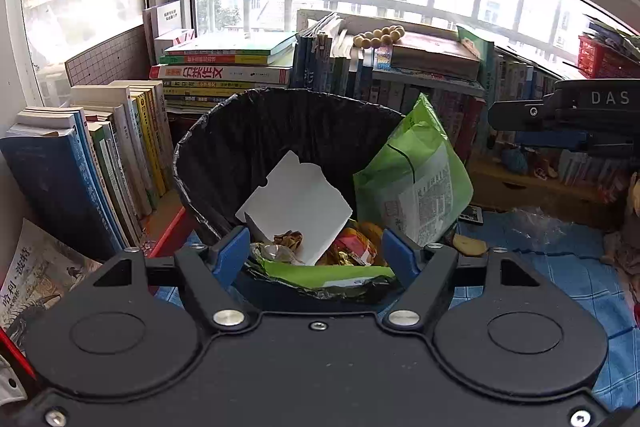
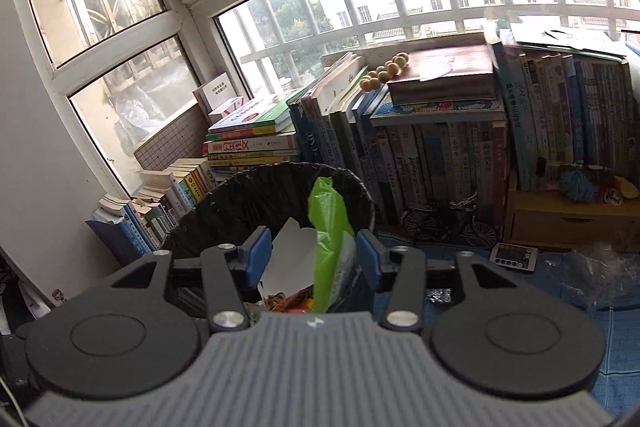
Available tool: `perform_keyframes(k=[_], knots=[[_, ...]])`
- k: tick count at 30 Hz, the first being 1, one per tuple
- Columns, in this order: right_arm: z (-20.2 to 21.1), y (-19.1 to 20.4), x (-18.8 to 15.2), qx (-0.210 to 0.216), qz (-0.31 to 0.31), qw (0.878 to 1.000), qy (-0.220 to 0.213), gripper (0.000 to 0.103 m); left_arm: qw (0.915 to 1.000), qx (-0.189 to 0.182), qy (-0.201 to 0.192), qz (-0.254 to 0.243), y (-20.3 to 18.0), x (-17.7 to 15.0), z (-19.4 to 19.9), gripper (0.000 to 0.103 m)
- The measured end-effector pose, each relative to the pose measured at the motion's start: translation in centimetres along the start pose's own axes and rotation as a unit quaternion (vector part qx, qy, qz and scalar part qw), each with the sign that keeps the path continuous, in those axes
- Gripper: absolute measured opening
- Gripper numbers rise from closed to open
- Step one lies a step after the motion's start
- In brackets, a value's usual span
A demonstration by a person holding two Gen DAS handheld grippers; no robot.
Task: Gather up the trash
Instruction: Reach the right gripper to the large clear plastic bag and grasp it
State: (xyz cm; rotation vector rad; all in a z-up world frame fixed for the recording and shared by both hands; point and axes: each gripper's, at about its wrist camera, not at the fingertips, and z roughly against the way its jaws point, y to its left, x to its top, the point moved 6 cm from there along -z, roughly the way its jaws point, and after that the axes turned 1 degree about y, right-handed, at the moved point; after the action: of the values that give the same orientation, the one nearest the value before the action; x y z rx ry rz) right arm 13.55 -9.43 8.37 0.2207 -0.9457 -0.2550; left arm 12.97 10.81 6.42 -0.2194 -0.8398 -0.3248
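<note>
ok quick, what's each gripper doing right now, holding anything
Left gripper: open, holding nothing, above the bin.
Right gripper: open; the green bag stands between its fingers in view, not pinched.

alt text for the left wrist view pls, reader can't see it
The open left gripper hangs over a bin lined with a black bag, holding a white card, a green snack bag upright against the rim, and wrappers. Books crowd the windowsill behind; the right gripper enters at right.
</note>
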Motion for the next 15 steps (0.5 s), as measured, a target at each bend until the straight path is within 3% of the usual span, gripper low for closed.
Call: perform_keyframes(k=[2, 4, 6, 11, 15], knots=[[0.6, -1.5, -0.3, -0.012, -0.010, 1.000, -0.005, 0.066, 0.9998, -0.014, -0.007, -0.008, -0.3, -0.4, 1.1, 0.064], [1.1, -3.2, -0.6, -0.026, -0.024, 0.999, -0.006, 0.067, 0.9992, -0.025, -0.016, -0.025, -0.9, -0.8, 2.3, 0.045], [1.3, -4.9, -1.0, -0.042, -0.037, 0.998, -0.005, 0.067, 0.9980, -0.035, -0.020, -0.049, -1.7, -1.3, 3.3, 0.034], [1.3, -7.9, -2.7, -0.078, -0.053, 0.995, 0.008, 0.069, 0.9921, -0.067, -0.003, -0.106, -4.3, -2.6, 2.7, 0.025], [0.8, -10.1, -4.2, -0.109, -0.063, 0.992, 0.021, 0.070, 0.9927, -0.061, 0.026, -0.101, -4.8, -3.1, 0.4, 0.024]])
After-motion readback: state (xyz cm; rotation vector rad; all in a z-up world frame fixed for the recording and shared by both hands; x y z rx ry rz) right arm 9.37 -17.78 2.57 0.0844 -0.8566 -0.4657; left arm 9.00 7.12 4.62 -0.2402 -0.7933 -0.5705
